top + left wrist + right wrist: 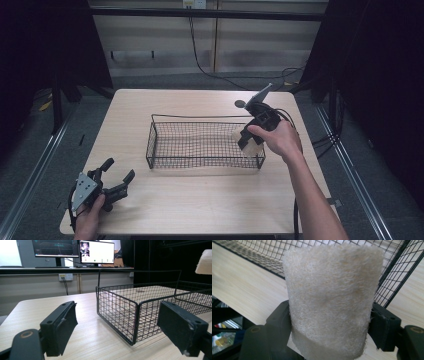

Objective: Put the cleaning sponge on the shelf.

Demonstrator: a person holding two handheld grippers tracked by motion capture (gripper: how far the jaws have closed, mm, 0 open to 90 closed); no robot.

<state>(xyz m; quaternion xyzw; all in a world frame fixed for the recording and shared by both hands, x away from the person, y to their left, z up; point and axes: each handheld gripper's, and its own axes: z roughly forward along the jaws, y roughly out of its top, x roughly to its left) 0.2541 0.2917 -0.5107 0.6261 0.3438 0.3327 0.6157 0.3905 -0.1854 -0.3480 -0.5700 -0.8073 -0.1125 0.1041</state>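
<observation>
A black wire basket (155, 145) stands in the middle of the wooden table (200, 200), with nothing lying inside. My right gripper (248, 141) is shut on a cream loofah sponge (329, 297) and holds it over the basket's right end, tilted down. The sponge (251, 146) shows pale at that end, and its corner (204, 262) hangs above the basket (117, 312) in the left gripper view. My left gripper (119, 170) rests open near the table's front left corner, jaws wide apart and pointed toward the basket, nothing between them.
A small dark disc (239, 104) lies on the table behind the basket. Cables trail off the right edge. Beyond the table stand a wall with a socket (65, 277) and monitors (97, 252). Bare tabletop lies in front of the basket.
</observation>
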